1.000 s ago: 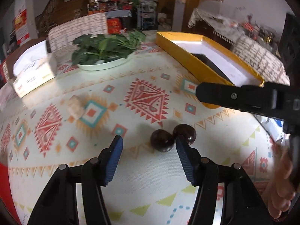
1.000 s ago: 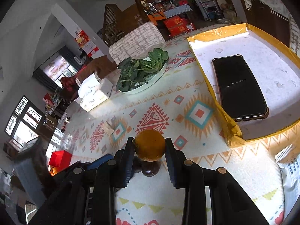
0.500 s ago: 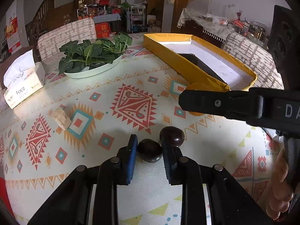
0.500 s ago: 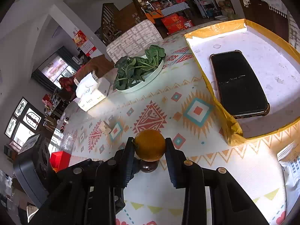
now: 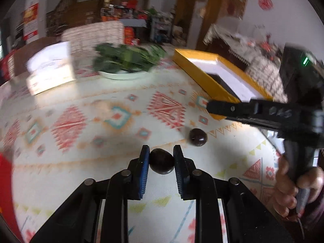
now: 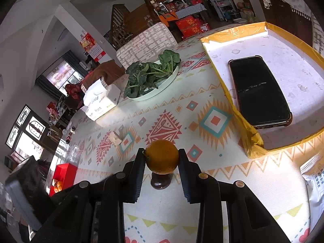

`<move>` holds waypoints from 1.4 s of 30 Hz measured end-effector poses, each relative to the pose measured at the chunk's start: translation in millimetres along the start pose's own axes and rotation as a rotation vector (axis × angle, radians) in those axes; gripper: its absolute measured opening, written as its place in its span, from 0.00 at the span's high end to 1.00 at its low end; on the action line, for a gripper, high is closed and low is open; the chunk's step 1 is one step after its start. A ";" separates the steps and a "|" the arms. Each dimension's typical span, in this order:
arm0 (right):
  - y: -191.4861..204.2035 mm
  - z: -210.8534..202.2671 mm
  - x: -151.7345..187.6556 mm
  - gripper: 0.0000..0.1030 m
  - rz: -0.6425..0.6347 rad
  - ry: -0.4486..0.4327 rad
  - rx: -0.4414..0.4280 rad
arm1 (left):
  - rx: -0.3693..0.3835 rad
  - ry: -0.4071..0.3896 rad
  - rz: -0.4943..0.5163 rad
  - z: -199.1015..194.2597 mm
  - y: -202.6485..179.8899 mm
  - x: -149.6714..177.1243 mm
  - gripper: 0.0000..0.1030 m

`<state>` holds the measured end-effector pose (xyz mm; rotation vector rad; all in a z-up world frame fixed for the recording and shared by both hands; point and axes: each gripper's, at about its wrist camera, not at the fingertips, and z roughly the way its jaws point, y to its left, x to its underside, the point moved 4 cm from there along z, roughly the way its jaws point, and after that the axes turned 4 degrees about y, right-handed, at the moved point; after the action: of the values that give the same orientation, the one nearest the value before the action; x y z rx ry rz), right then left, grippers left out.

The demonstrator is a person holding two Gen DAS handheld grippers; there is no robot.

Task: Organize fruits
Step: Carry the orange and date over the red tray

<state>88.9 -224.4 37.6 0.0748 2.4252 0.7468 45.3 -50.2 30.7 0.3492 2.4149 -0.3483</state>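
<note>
A dark purple fruit (image 5: 161,161) is clamped between the blue pads of the left gripper (image 5: 161,158) and appears lifted clear of the patterned tablecloth (image 5: 81,121); its long axis is seen running crosswise, from one jaw to the other. A second dark fruit (image 5: 198,137) is left lying on the cloth, ahead of the jaws and to their right, apart from the held one. An orange (image 6: 162,156) is gripped at its sides by the right gripper (image 6: 161,158), its small stem end turned toward the left jaw; being almost round, no long axis can be made out. Directly below the orange, between the jaws, a dark fruit (image 6: 161,180) is glimpsed on the cloth. Ahead and to the right of both pairs of jaws a yellow-edged box (image 6: 251,141) is seen with a black phone (image 6: 259,91) laid in it; farther ahead, a white plate (image 6: 166,85) of leafy greens (image 6: 149,73) and a tissue box (image 6: 101,103) are set on the table
</note>
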 end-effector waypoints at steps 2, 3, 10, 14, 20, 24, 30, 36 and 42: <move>4.7 1.2 2.0 0.66 -0.021 0.002 0.004 | -0.022 -0.033 -0.033 -24.8 15.1 6.8 0.78; 7.4 2.2 3.3 0.66 -0.032 0.004 0.008 | -0.043 -0.055 -0.058 -43.1 28.2 12.1 0.78; 30.3 19.8 18.4 0.66 -0.099 0.049 0.053 | -0.232 -0.161 -0.260 -147.4 128.8 57.6 0.77; 56.0 21.9 26.2 0.66 -0.101 0.083 0.015 | -0.336 -0.212 -0.388 -200.0 187.9 89.6 0.78; 136.5 30.2 48.9 0.66 -0.213 0.130 -0.058 | -0.392 -0.257 -0.536 -236.8 249.8 127.4 0.77; 198.1 53.9 79.5 0.66 -0.306 0.204 -0.115 | -0.398 -0.248 -0.567 -237.9 268.6 140.1 0.77; 270.2 88.6 128.2 0.66 -0.420 0.303 -0.182 | -0.366 -0.205 -0.594 -226.7 290.8 150.9 0.77; 323.5 119.2 154.2 0.66 -0.508 0.349 -0.201 | -0.336 -0.149 -0.589 -200.5 301.3 148.9 0.77; 348.6 139.1 161.3 0.66 -0.557 0.355 -0.187 | -0.325 -0.122 -0.593 -183.6 309.2 148.8 0.77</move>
<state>-6.4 172.8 44.6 -0.8353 2.4945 0.7604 -67.8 322.1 22.0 -0.5273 2.3577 -0.2138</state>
